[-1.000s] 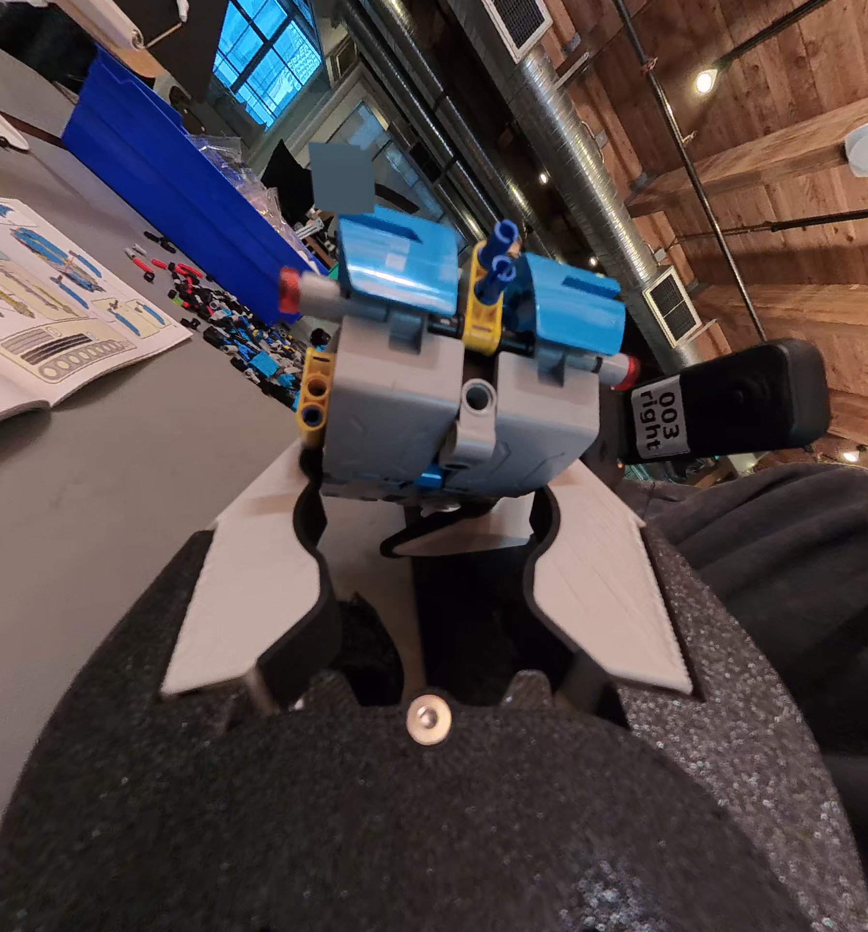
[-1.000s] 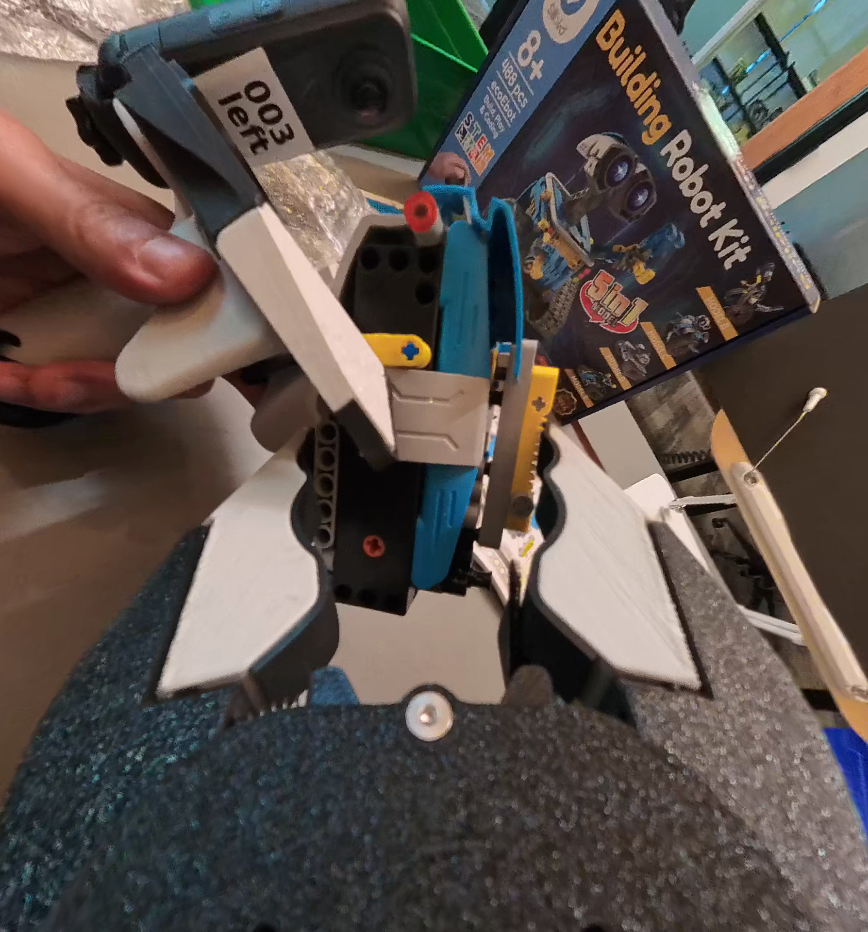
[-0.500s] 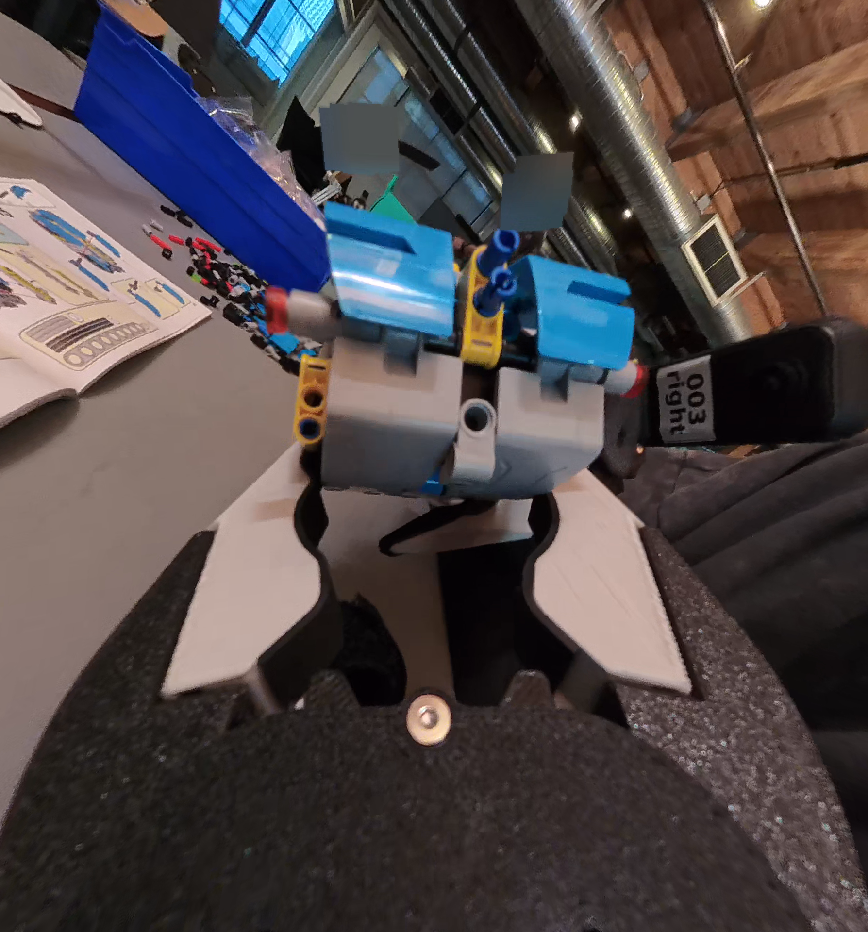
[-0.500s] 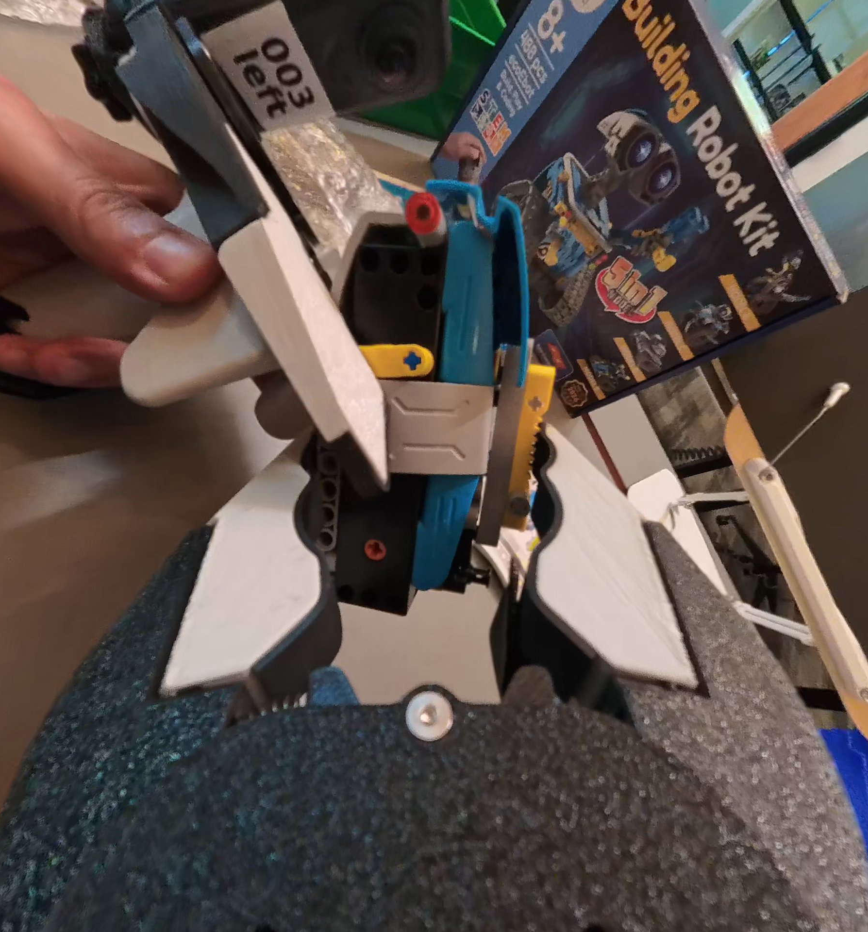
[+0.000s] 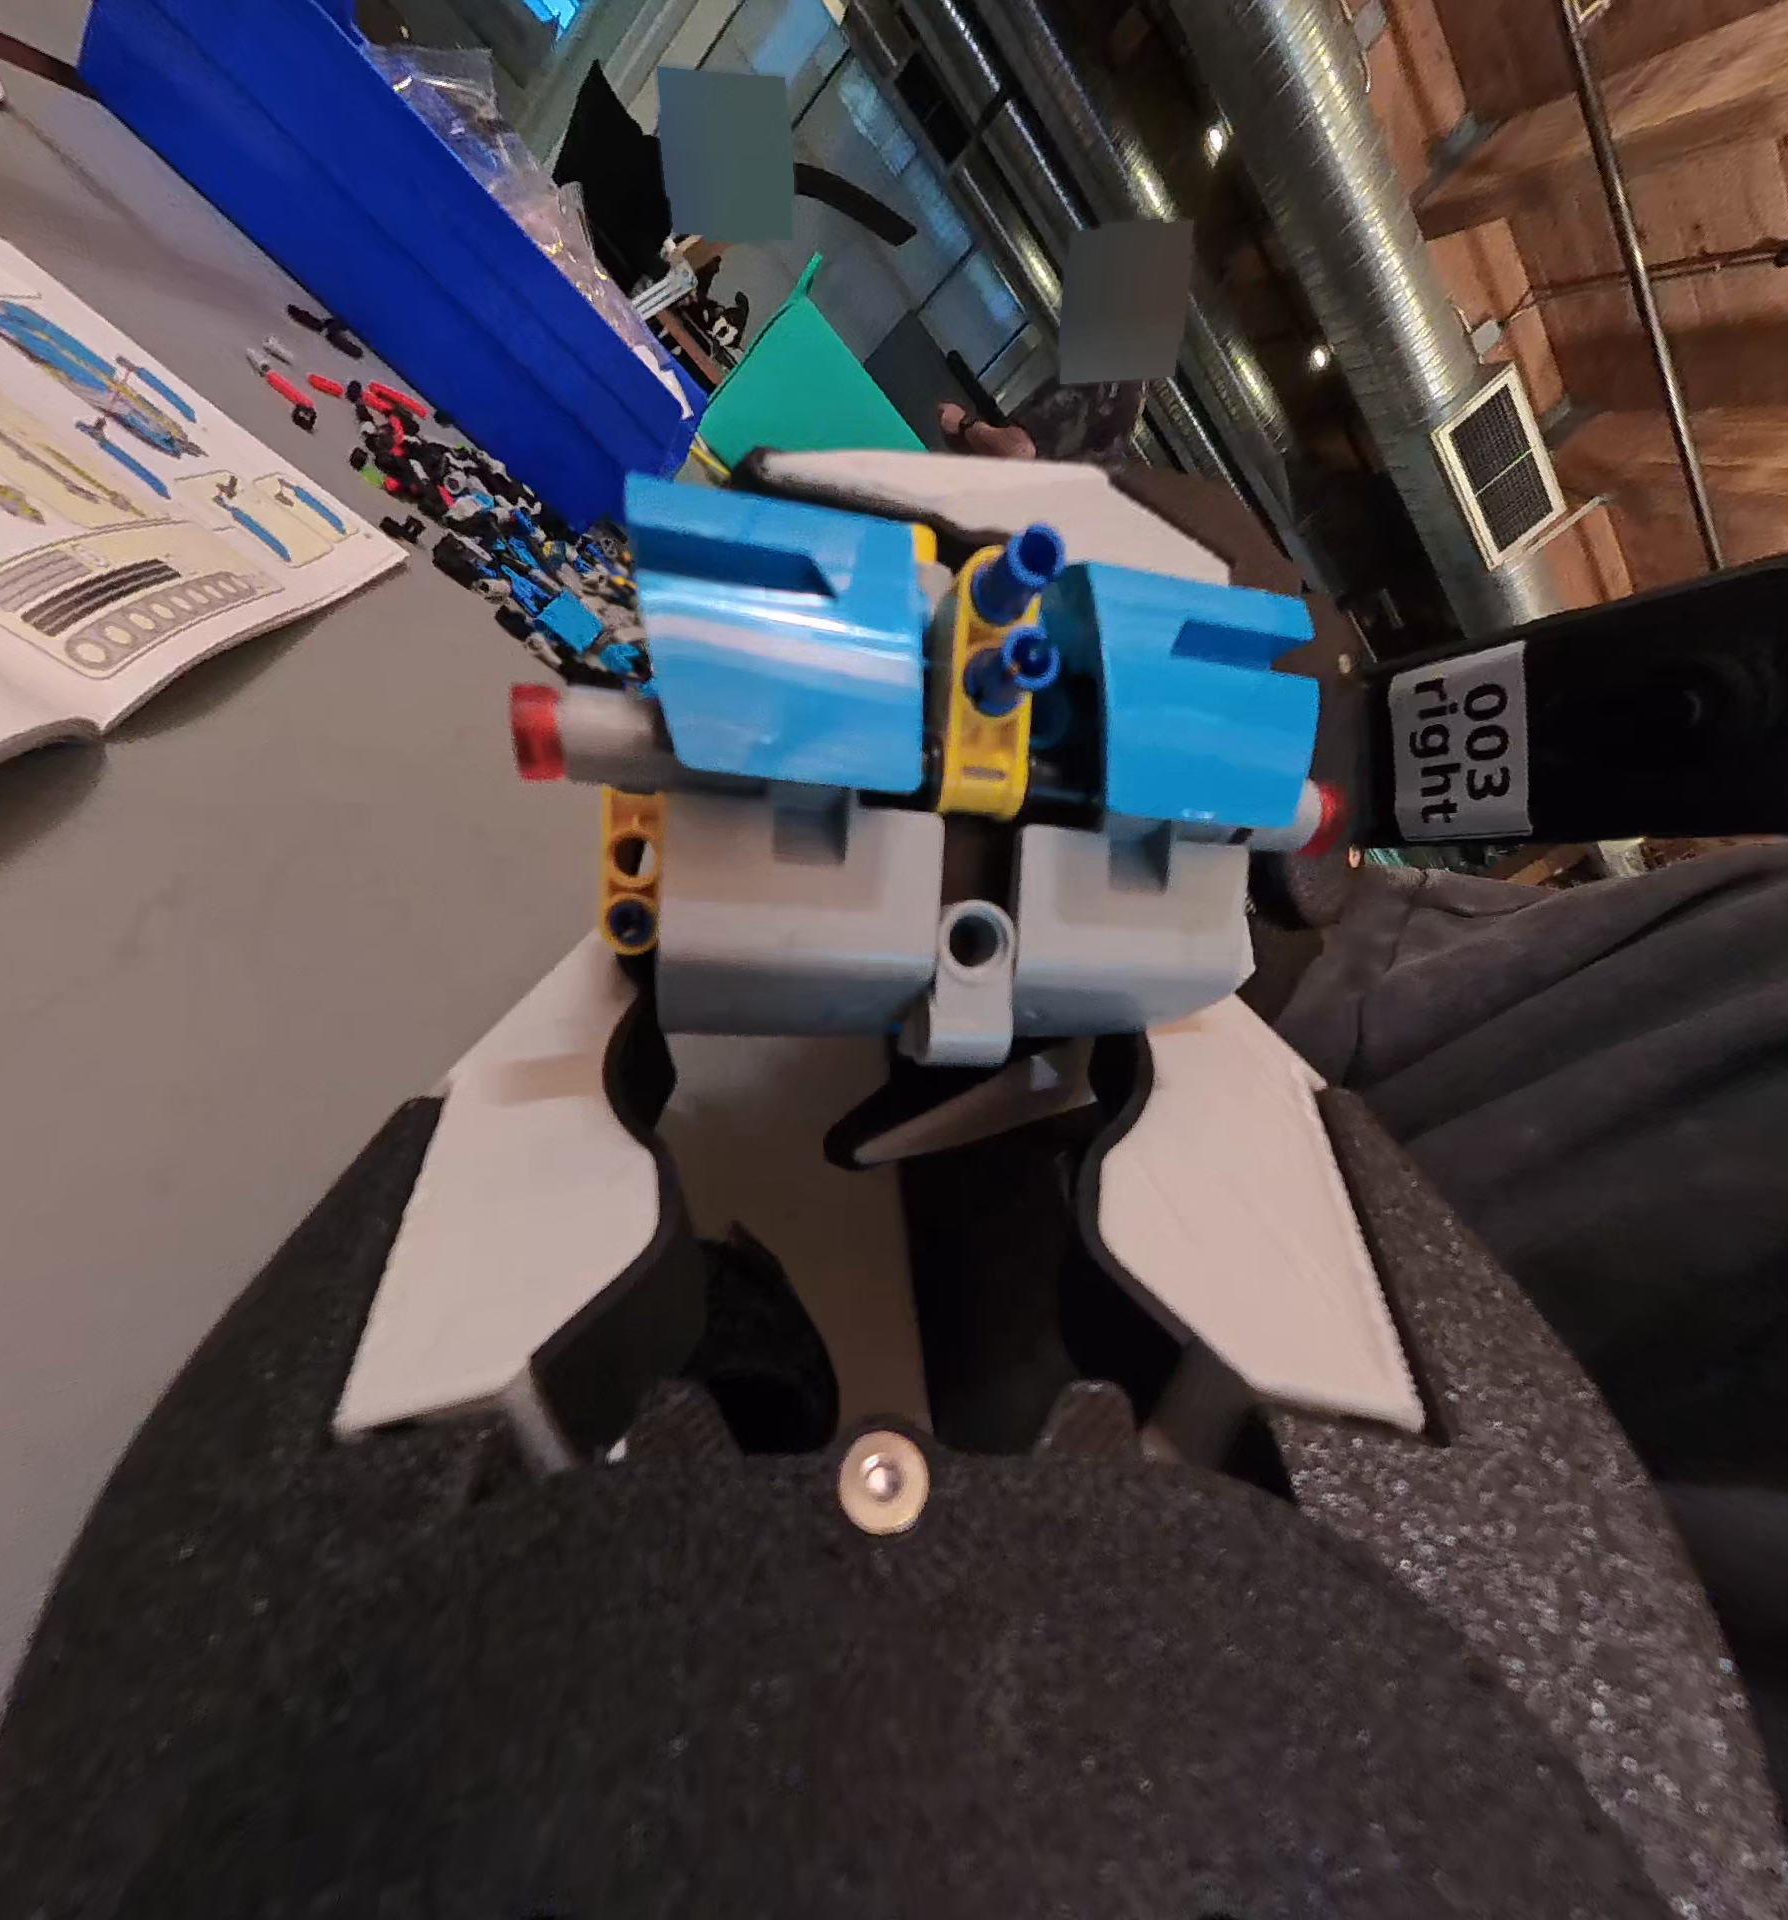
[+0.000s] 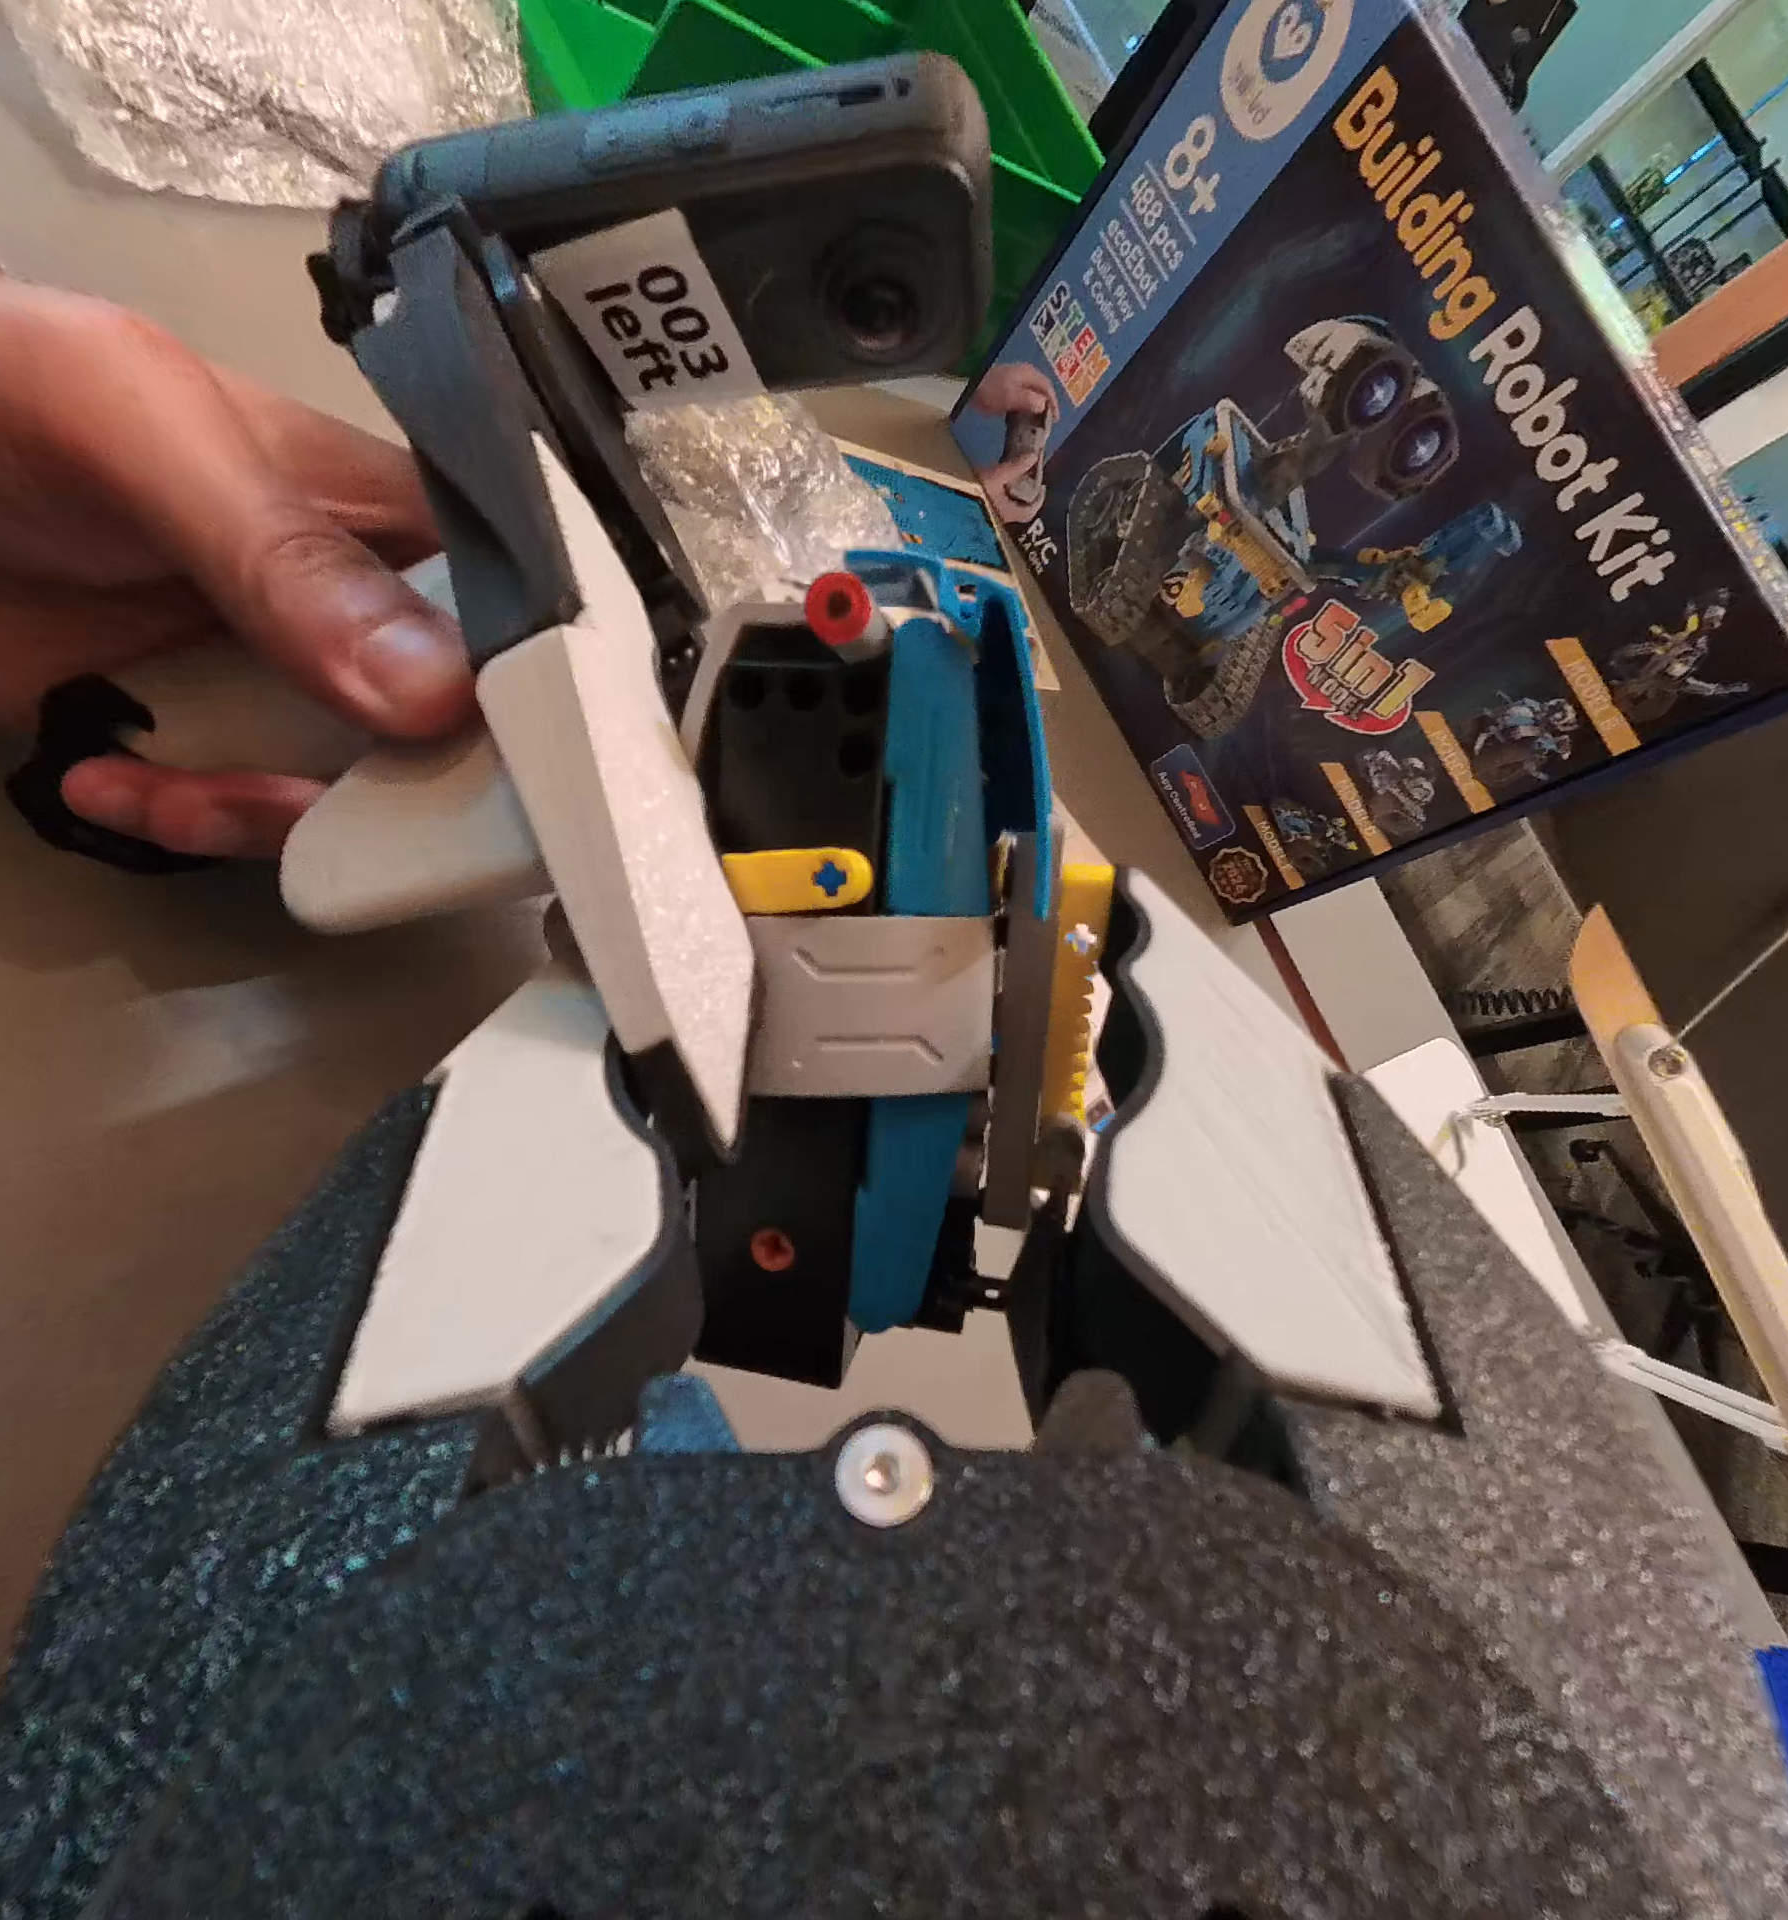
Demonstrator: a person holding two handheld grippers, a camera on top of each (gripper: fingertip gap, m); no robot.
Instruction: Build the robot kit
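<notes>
A toy brick model (image 5: 931, 831) with blue top panels, grey side blocks, yellow beams and red-tipped axles is held in the air by both grippers. My left gripper (image 5: 900, 1018) is shut on its grey lower part. In the right wrist view the model (image 6: 869, 997) sits edge-on between the jaws of my right gripper (image 6: 869, 1049), which is shut on it. The left gripper's white finger (image 6: 641, 852) presses the model's left side there, held by a hand (image 6: 194, 582). The right gripper's camera body (image 5: 1617, 717) shows at the model's right.
A grey table (image 5: 194, 935) carries an open instruction booklet (image 5: 90, 499), a scatter of small loose pieces (image 5: 454, 488) and a blue bin (image 5: 381, 239). A kit box (image 6: 1389, 468) stands behind the model, with a green bin (image 6: 765, 62) and crumpled plastic bag (image 6: 266, 94) beyond. The tips of one gripper are about 5 cm away from the tips of the other.
Both grippers keep hold of the model. The pair has tilted, so the left view shows less ceiling. In the right view the left gripper has shifted right and lower over the model.
</notes>
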